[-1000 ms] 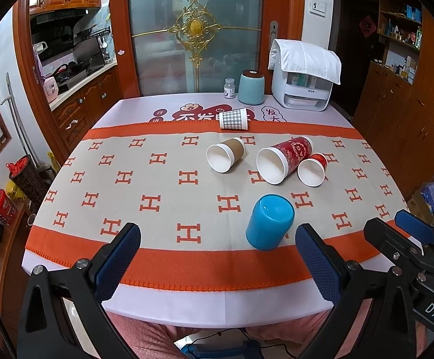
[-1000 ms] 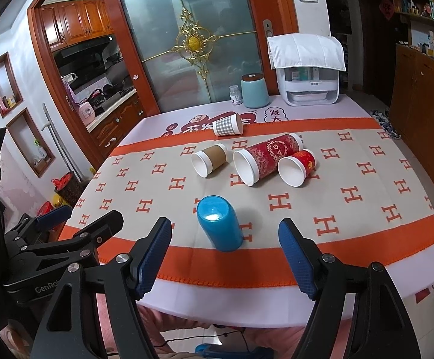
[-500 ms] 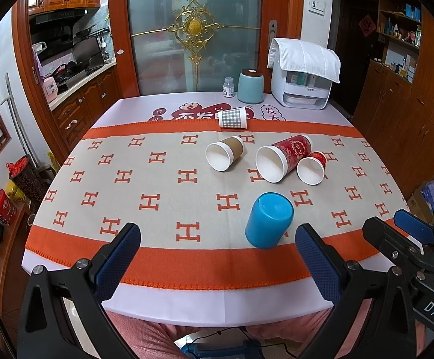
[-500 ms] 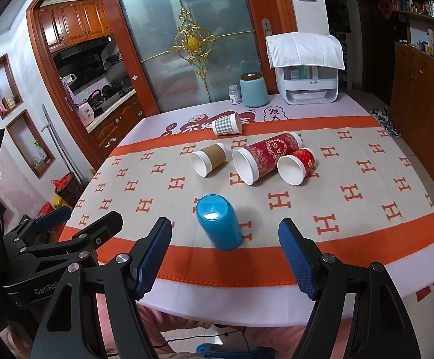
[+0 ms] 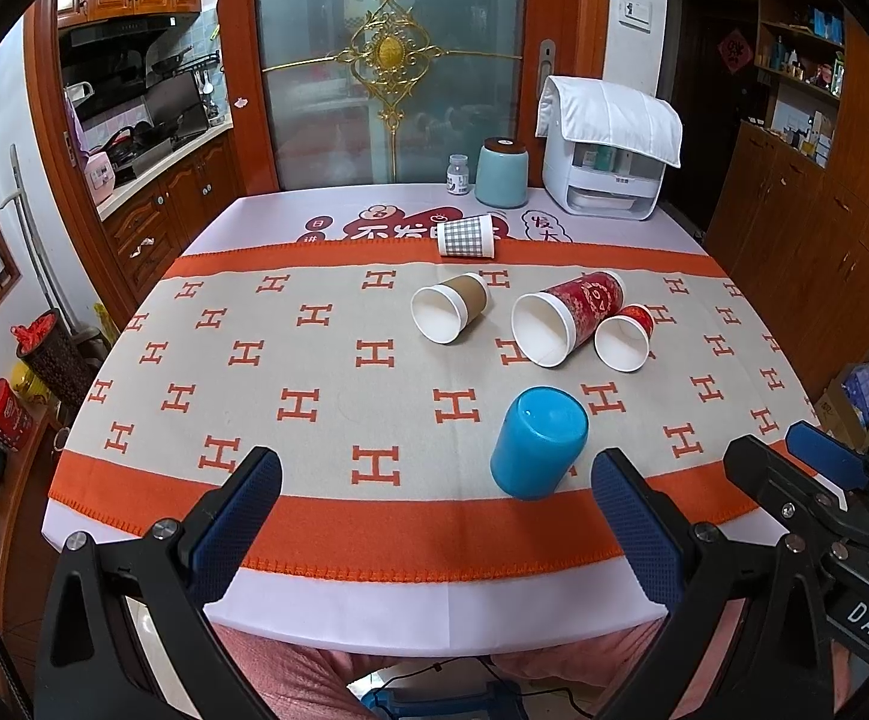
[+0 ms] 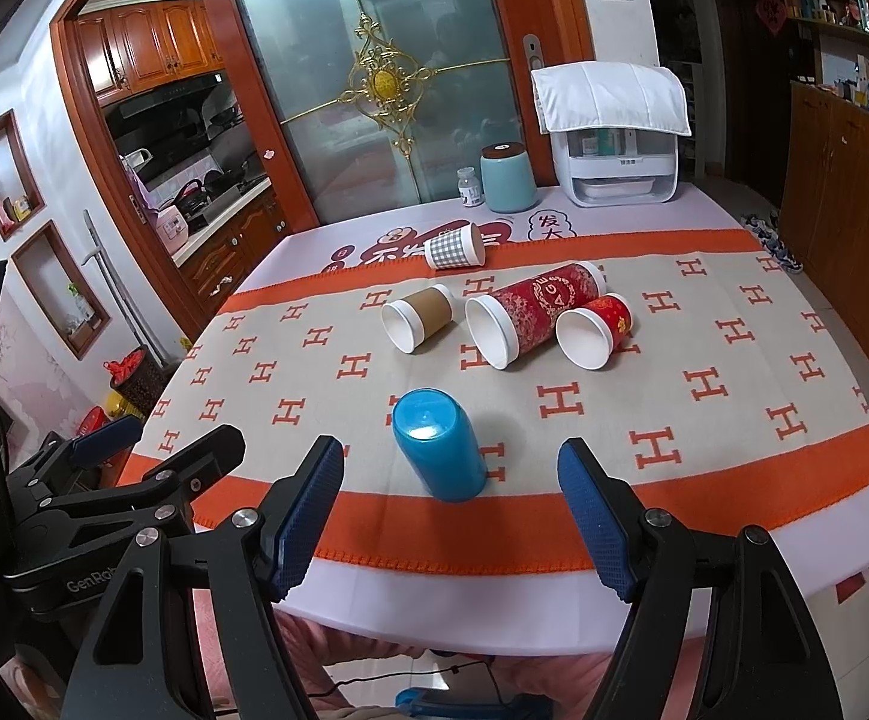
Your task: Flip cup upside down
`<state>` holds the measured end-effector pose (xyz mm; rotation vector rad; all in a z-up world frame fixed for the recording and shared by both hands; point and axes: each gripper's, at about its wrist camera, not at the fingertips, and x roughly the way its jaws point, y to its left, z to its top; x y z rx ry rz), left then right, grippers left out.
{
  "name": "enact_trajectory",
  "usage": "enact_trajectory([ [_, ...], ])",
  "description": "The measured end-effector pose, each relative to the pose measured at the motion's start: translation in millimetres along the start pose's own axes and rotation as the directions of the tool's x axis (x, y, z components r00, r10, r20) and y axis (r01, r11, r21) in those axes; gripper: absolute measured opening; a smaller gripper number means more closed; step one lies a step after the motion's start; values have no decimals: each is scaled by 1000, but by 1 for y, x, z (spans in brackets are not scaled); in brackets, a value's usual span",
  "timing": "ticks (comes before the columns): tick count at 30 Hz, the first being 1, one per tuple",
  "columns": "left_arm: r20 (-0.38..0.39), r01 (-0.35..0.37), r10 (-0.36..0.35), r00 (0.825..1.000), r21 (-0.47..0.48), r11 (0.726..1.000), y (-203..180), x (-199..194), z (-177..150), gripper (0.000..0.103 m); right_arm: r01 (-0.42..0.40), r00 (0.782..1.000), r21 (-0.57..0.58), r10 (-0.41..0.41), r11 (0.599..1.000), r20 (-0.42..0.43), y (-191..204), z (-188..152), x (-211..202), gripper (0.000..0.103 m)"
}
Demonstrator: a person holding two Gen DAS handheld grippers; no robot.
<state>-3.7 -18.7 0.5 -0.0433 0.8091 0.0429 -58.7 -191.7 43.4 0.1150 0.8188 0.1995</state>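
While both grippers hang wide open and empty at the table's (image 5: 434, 606) near edge, a blue cup (image 5: 539, 443) stands base-up on the orange-and-beige cloth (image 5: 314, 372).

The left gripper (image 5: 437, 531) and right gripper (image 6: 451, 516) frame the blue cup without touching it. Farther back, three paper cups lie on their sides: brown (image 5: 451, 315), tall red (image 5: 566, 318), small red (image 5: 625, 337). A checked cup (image 5: 466, 236) lies beyond them.

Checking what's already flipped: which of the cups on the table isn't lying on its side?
The blue cup, nearest the grippers: it stands mouth-down with its closed base on top. The four paper cups beyond it all lie on their sides.
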Motion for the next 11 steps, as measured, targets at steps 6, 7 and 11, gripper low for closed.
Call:
enact_trajectory([
  [6,-1,1,-1,1000,0,1000,-1,0,-1,102,0,1000,0,0,1000,1,-1,0,0,75],
  [7,-1,1,-1,1000,-2,1000,-1,0,-2,102,0,1000,1,0,1000,1,0,1,0,75],
  [11,-3,1,-1,1000,1,1000,0,0,-1,102,0,1000,2,0,1000,1,0,0,0,75],
])
